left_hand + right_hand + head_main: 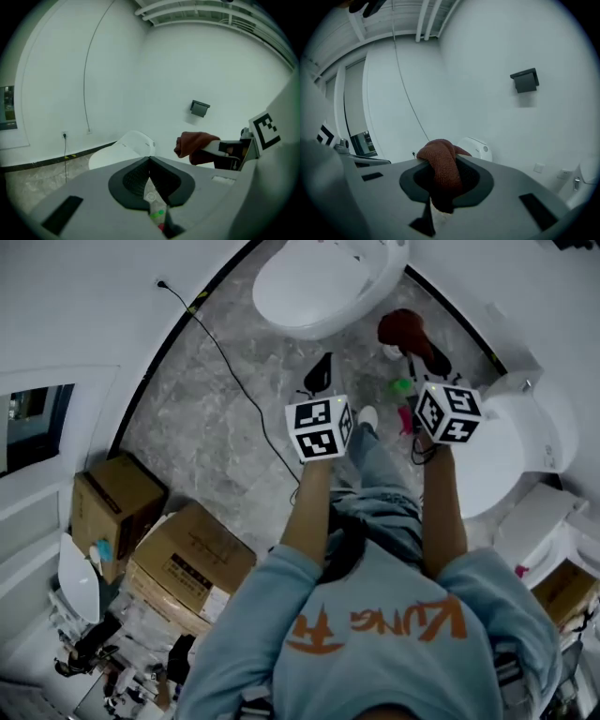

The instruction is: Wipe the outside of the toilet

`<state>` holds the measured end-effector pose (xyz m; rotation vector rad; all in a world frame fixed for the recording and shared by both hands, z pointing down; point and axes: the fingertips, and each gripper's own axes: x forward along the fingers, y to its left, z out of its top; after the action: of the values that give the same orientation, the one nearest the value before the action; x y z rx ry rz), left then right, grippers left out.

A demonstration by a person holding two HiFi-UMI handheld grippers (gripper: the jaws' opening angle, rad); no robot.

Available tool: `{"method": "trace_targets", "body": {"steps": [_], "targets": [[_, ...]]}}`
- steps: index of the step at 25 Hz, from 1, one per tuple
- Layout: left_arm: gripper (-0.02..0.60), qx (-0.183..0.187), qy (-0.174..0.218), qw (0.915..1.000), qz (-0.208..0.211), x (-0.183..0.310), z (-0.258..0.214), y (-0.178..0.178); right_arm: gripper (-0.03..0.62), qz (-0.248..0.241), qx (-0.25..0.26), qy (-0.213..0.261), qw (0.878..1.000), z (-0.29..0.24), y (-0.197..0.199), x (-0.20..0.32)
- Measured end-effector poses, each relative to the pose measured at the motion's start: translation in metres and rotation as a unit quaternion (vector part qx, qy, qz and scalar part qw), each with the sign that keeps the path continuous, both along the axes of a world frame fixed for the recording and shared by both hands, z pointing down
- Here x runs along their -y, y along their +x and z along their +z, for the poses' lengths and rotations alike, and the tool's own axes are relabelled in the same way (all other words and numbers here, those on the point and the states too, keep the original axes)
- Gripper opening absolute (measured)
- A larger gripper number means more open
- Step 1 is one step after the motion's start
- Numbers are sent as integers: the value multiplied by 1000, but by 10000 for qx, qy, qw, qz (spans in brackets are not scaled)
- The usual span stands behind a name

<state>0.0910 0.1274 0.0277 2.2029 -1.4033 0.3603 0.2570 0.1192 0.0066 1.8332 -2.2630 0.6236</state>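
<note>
A white toilet (319, 287) with its lid down stands on the grey marble floor ahead of me; it also shows in the left gripper view (126, 147) and, behind the cloth, in the right gripper view (476, 146). My right gripper (419, 351) is shut on a reddish-brown cloth (401, 329), which bulges out of the jaws (440, 171) and is held in the air to the right of the toilet. My left gripper (320, 376) is shut with nothing in it (150, 161), short of the toilet bowl. From the left gripper's camera the cloth (194, 145) is at the right.
A second white toilet (511, 451) stands close at the right. Cardboard boxes (112, 507) are stacked at the left. A black cable (234, 381) runs over the floor from a wall socket (64, 135). Small green and pink items (403, 390) lie on the floor. A black box (525, 80) hangs on the wall.
</note>
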Motion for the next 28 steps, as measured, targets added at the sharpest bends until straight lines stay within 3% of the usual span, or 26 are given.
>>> {"method": "trace_targets", "body": {"steps": [3,6,14,28], "targets": [[0,-98,-185,9996,195,20,8,39,58,27,69,-224,9997,20,22,22],[0,27,-356,9990,257,32,18,53,59,26,122,-431,9990,35,38,33],[0,13,-778,9970,-29,62,64,42,60,-66,343,-940,9950,94,37,59],[0,197,-1469,9889,92,119,211,50,60,100,284,-1795,9833,241,49,97]]}}
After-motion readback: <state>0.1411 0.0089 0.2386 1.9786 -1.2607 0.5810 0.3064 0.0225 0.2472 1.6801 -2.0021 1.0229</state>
